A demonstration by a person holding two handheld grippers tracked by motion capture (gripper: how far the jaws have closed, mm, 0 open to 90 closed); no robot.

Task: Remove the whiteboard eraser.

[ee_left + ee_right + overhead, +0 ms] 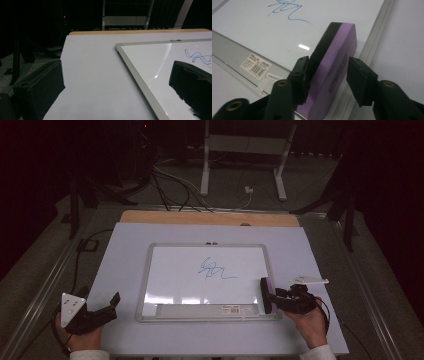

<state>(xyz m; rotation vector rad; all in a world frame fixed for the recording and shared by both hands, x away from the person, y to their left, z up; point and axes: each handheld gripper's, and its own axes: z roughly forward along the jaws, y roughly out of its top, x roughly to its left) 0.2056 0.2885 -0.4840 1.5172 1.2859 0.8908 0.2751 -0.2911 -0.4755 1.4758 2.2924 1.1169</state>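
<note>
A framed whiteboard (144,285) lies flat on the white table cover, with a blue scribble (215,269) near its middle. My right gripper (270,300) is shut on a purple eraser (267,292) with a black felt face, held on edge over the board's near right corner. In the right gripper view the eraser (337,57) sits between the jaws of the right gripper (328,66), felt towards the scribble (287,11). My left gripper (114,306) rests left of the board, open and holding nothing. In its own view the left gripper (116,75) looks across the board's frame (135,72).
A barcode label (255,65) is stuck on the board's near tray (200,310). A wooden table edge (210,217) shows behind the white cover. On the floor beyond are a white stand (245,145) and cables (175,185). Metal rails run along both table sides.
</note>
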